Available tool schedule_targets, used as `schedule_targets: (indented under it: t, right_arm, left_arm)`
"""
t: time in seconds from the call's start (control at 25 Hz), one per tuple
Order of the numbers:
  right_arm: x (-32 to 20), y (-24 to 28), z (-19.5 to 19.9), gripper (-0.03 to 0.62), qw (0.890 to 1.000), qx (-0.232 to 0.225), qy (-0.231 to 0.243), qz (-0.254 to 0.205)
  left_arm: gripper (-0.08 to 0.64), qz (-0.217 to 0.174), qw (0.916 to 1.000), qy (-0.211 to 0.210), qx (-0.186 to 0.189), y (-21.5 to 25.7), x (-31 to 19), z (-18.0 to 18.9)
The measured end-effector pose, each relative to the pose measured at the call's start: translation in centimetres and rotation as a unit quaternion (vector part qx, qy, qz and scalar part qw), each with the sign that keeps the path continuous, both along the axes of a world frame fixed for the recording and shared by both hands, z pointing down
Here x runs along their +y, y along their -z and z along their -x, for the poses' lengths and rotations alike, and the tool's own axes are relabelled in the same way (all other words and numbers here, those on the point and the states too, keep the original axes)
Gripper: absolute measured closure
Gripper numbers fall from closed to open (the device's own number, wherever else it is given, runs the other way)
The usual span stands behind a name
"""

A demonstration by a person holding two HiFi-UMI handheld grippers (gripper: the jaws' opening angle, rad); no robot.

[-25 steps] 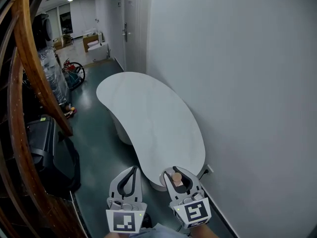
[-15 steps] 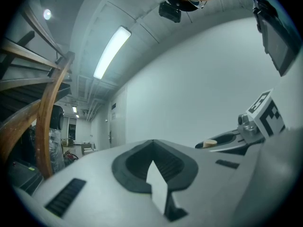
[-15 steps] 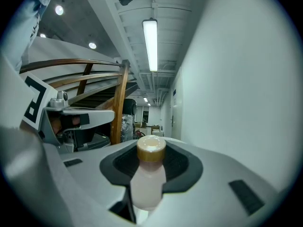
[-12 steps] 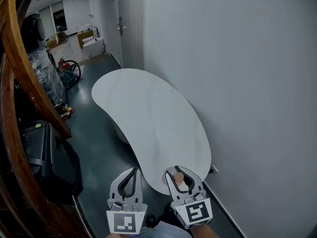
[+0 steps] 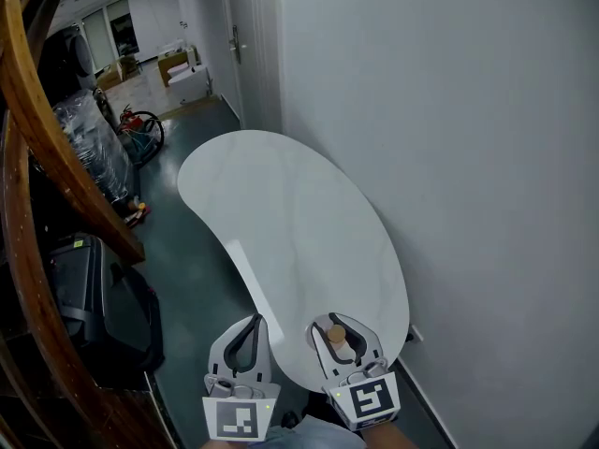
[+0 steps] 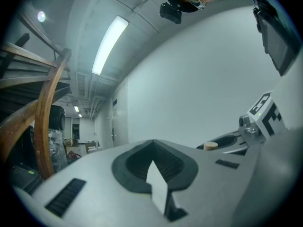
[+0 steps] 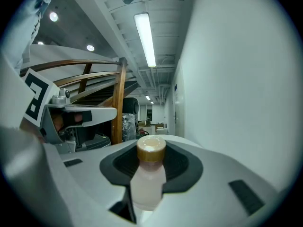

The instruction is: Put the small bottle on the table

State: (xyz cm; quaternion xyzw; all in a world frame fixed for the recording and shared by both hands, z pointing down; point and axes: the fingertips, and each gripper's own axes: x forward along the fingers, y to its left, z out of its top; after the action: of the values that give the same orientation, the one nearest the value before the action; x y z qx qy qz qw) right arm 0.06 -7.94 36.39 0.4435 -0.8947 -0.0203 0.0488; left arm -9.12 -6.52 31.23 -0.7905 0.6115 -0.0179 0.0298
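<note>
A small pale-pink bottle (image 7: 148, 183) with a tan cap stands upright between the jaws of my right gripper (image 7: 151, 143), which is shut on it. In the head view the bottle (image 5: 336, 337) and right gripper (image 5: 333, 322) hang over the near end of the white kidney-shaped table (image 5: 290, 223). Just left of that end, my left gripper (image 5: 252, 320) is shut with nothing in it. In the left gripper view its fingertips (image 6: 152, 141) meet. The right gripper (image 6: 236, 138) shows at that view's right.
A white wall (image 5: 449, 157) runs along the table's right side. A curved wooden stair rail (image 5: 56, 157) and a black case (image 5: 94, 297) stand at the left, across a strip of dark floor (image 5: 187, 269). Wrapped goods and a door lie far down the corridor.
The view has moved forward. The table's near end now lies under the right gripper. Both grippers keep their places side by side and the bottle stays held.
</note>
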Motion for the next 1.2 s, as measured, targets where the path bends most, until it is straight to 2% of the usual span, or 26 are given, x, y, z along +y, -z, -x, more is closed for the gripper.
schedule_targets:
  t: [0.2,0.36,0.48,0.6,0.72,0.92,1.2]
  right_arm:
    - [-2.6,1.0,0.0,0.477,1.000,-0.012,0.022,0.008]
    - [-4.7,1.8,-0.2,0.477,0.999,-0.009,0.044,-0.021]
    - [-5.8,1.9,0.0,0.477,0.998,-0.009,0.057,-0.026]
    - [-6.3,1.2,0.1,0.477,0.998,-0.001,0.063,-0.008]
    - [-6.7,0.5,0.4,0.477,0.998,0.005,0.069,0.001]
    - [-7.7,-1.4,0.6,0.477,0.997,0.005,0.052,0.048]
    - [-8.7,-3.6,1.1,0.477,0.997,0.041,0.051,0.037]
  left_arm:
    - [0.560,-0.014,0.9997,0.020,-0.004,1.3,-2.0,-0.6]
    - [0.560,-0.023,0.9988,0.044,-0.004,1.8,-3.0,-0.7]
    - [0.560,-0.013,0.9981,0.059,-0.006,1.2,-3.4,-0.3]
    - [0.560,-0.007,0.9977,0.068,-0.003,0.7,-4.1,-0.2]
    - [0.560,-0.002,0.9978,0.067,0.001,0.3,-4.9,-0.3]
    - [0.560,0.024,0.9980,0.058,0.009,-1.1,-6.4,0.2]
    - [0.560,0.067,0.9972,0.033,0.008,-3.9,-8.3,0.2]
